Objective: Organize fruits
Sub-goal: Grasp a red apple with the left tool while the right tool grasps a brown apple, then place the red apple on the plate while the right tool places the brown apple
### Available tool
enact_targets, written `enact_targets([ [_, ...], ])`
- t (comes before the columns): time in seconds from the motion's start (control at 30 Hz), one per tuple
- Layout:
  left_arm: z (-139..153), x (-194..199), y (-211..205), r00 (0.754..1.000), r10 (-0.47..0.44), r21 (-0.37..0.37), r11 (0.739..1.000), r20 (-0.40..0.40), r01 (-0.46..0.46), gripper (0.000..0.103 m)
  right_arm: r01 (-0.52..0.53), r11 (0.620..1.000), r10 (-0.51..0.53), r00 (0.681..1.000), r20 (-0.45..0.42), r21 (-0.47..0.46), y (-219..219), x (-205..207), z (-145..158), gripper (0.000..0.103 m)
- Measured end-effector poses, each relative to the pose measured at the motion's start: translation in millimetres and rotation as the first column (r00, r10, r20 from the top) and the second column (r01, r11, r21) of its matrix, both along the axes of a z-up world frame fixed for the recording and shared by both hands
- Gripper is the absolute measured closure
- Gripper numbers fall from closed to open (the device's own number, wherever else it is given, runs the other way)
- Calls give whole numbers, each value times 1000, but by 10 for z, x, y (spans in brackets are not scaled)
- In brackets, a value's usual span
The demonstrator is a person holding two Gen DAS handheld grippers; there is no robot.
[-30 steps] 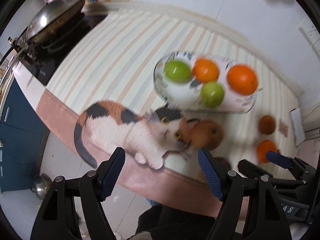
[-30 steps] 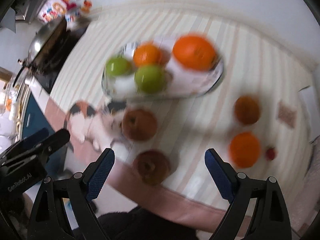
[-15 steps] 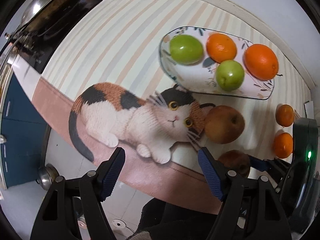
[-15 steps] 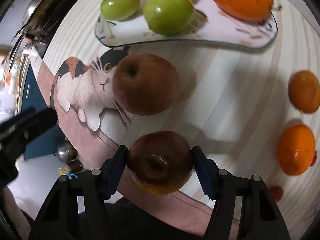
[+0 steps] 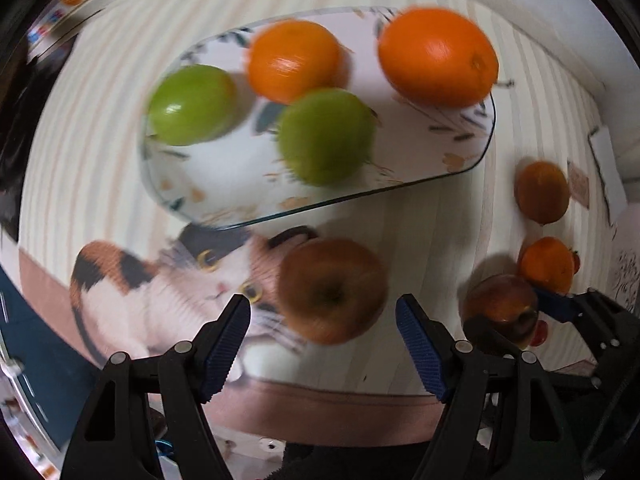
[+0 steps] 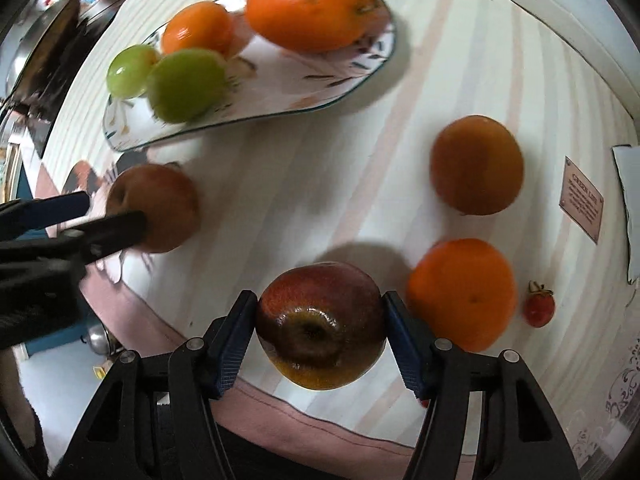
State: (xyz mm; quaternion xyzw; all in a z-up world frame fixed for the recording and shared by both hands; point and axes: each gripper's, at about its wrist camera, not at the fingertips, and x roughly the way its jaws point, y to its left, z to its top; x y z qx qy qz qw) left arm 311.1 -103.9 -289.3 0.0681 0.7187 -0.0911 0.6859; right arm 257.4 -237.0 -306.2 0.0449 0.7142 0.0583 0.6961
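red apple (image 6: 320, 326) between right claw (image 6: 320, 336) pads

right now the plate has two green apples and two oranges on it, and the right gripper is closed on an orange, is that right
Not quite. The right gripper is closed on a dark red apple, not an orange; the right wrist view shows it between the pads. The rest holds: the plate carries two green apples and two oranges.

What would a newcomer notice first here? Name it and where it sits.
First, the dark red apple clamped in the right claw at the bottom centre of the right wrist view. Next, the plate at the far side, holding two green fruits and two oranges. Then the left claw, open, around a second red apple beside the cat picture on the mat.
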Motion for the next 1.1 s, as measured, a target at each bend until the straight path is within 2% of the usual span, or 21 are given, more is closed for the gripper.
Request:
enact_targets([
  [0.07,-80,37,-64,1000,-15,9,1000,-4,15,30,4,1000,-4,1000,0,10,4,18,-5,37],
  [0.13,-133,76,-92,1000,-18,38,999,12,18,39,4,1000,-4,1000,-4,5,-26,27,-8,36],
  [0.33,-181,106,-138,999,-43,41,998,16,43,39,4,1000,-4,1000,-13,14,-82,87,-4,36],
  [0.5,-237,135,-148,1000,-15,27,1000,3,15,39,-15,1000,16,1000,-17,6,-51,114,-7,36],
  [0.67,-219,101,-87,999,10,17,1000,40,-11,40,-52,999,52,999,1,-15,74,106,-43,37],
  [0.9,106,-18,251,994,68,-55,996,81,-63,40,-30,999,29,999,45,16,49,76,99,37],
  [1.1,502,86,644,978,154,-105,985,140,-140,40,0,997,-13,986,166,77,115,364,482,37],
])
